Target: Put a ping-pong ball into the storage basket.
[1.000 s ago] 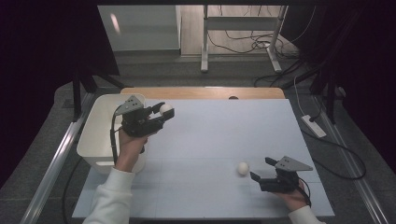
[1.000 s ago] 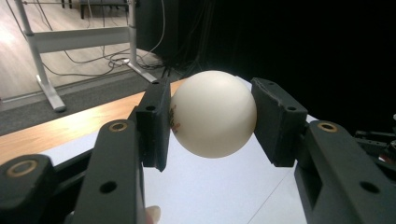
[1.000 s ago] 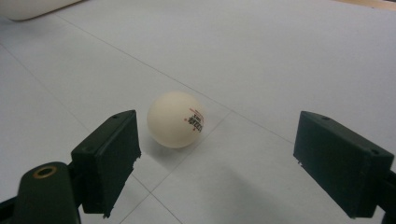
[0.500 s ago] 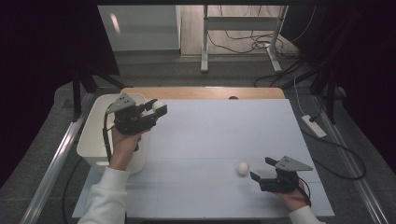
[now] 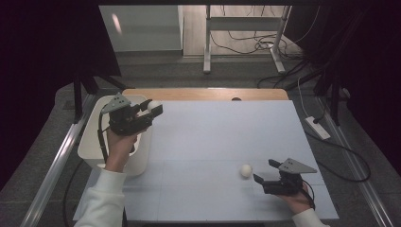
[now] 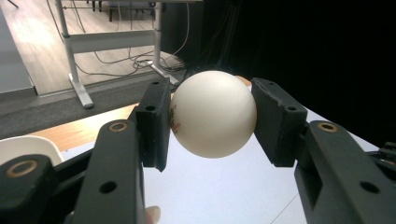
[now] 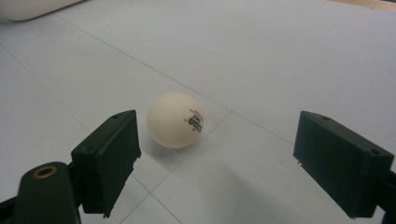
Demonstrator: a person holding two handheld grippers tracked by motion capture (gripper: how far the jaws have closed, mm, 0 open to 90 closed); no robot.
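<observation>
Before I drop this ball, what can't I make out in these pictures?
- Inside of the white bin: high view, covered by the left gripper and hand.
- Print on the held ball: left gripper view, tucked behind a jaw.
- Print on the table ball: right gripper view, too small.

Two white table-tennis balls: one ball [image 5: 153,105] pinched in the left claw [image 5: 152,109], a second ball [image 5: 246,170] lying on the single worktop [image 5: 227,142]. Two claws, counting the right claw [image 5: 263,171]; one white tub [image 5: 90,142].
</observation>
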